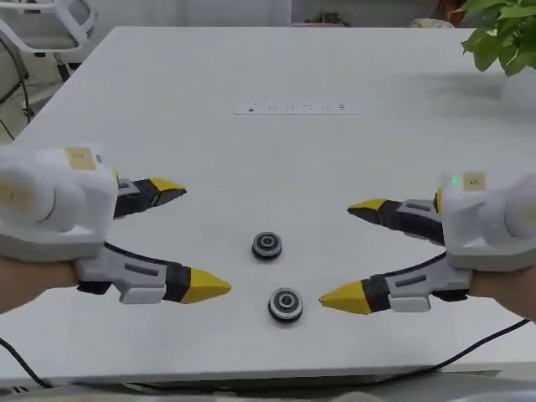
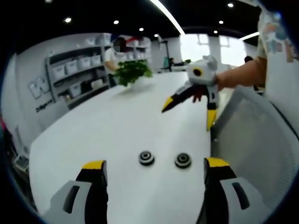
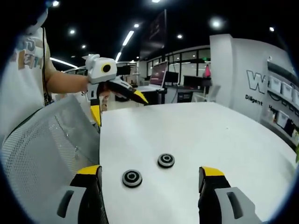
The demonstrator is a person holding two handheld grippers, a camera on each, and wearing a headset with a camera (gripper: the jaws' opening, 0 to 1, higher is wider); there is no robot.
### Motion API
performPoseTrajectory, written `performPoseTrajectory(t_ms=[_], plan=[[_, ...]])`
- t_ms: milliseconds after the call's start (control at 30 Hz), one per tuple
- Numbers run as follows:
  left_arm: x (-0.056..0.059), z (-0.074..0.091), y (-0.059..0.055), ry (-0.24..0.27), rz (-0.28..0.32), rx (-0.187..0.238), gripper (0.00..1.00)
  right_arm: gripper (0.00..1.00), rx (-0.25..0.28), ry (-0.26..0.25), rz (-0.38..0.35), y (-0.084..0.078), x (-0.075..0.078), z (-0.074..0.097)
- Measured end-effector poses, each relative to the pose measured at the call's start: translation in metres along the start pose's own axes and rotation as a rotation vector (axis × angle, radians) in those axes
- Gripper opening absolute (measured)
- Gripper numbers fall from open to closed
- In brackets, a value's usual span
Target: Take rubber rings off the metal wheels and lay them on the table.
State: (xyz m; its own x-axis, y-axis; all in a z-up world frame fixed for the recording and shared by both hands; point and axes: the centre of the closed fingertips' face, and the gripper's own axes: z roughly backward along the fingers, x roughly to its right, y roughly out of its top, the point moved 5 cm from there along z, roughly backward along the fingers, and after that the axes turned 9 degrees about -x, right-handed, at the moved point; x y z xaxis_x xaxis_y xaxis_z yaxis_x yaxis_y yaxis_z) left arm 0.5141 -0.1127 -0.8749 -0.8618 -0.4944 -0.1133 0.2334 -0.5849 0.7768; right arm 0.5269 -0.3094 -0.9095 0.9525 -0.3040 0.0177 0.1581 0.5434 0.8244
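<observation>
Two small metal wheels with black rubber rings lie flat on the white table point(image 1: 268, 151): the far wheel point(image 1: 267, 245) point(image 2: 146, 158) point(image 3: 166, 160) and the near wheel point(image 1: 286, 304) point(image 2: 182, 160) point(image 3: 131, 178). My left gripper point(image 1: 194, 239) point(image 2: 154, 167) point(image 3: 117, 103) hovers left of them, open and holding nothing. Facing it from the right is my right gripper point(image 1: 350, 253) point(image 3: 150, 171) point(image 2: 189, 112), open too. Both wheels sit between the two pairs of yellow-tipped jaws, touching neither.
A flush socket strip point(image 1: 295, 108) is set in the table's middle. A green plant point(image 1: 502, 33) point(image 2: 132, 72) stands at the far right corner. White chairs point(image 1: 50, 25) stand off the far left. The table's near edge runs just below the grippers.
</observation>
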Motion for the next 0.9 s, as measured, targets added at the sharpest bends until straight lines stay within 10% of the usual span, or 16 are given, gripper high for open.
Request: performPoseTrajectory(t_ms=[900], plan=[[0.016, -0.049, -0.003, -0.139, -0.025, -0.046, 0.73, 0.64, -0.070, 0.087, 0.053, -0.020, -0.003, -0.033]])
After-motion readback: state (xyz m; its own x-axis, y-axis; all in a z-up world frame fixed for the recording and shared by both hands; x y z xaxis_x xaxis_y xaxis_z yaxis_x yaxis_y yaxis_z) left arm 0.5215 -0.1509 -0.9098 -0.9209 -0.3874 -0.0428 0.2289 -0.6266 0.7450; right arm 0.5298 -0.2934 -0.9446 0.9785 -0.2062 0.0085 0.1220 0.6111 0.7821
